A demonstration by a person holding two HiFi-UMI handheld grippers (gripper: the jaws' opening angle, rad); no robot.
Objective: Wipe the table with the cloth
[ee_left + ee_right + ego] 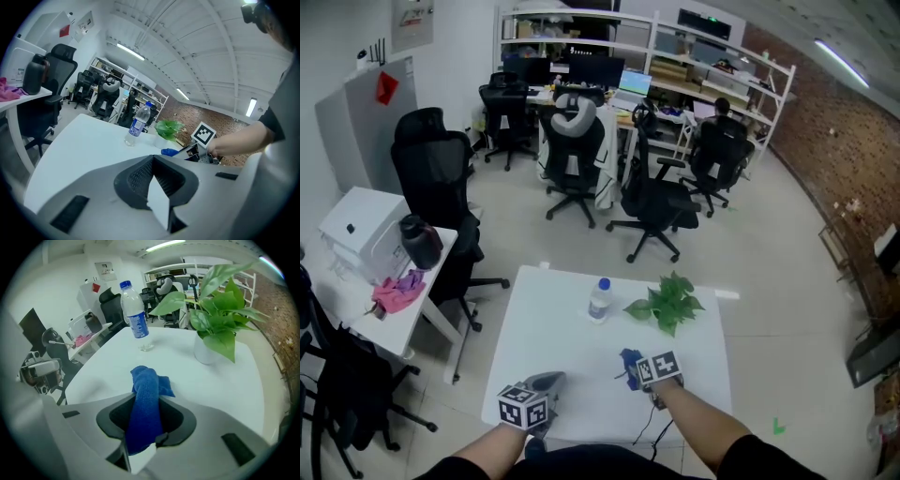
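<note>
A blue cloth [628,361] hangs bunched between the jaws of my right gripper [634,373], which is shut on it just above the white table [553,319] near its front edge. In the right gripper view the cloth [146,399] runs up through the right gripper [143,430], its free end drooping toward the tabletop [243,380]. My left gripper [546,382] hovers at the table's front left corner, shut, with nothing in it. From the left gripper [157,187] view, the cloth [169,151] and the right gripper [199,152] lie ahead to the right.
A water bottle [600,300] and a potted green plant [668,302] stand at the far side of the table. A side desk [356,319] on the left holds a pink rag, a black jug and a white box. Office chairs [441,187] stand beyond.
</note>
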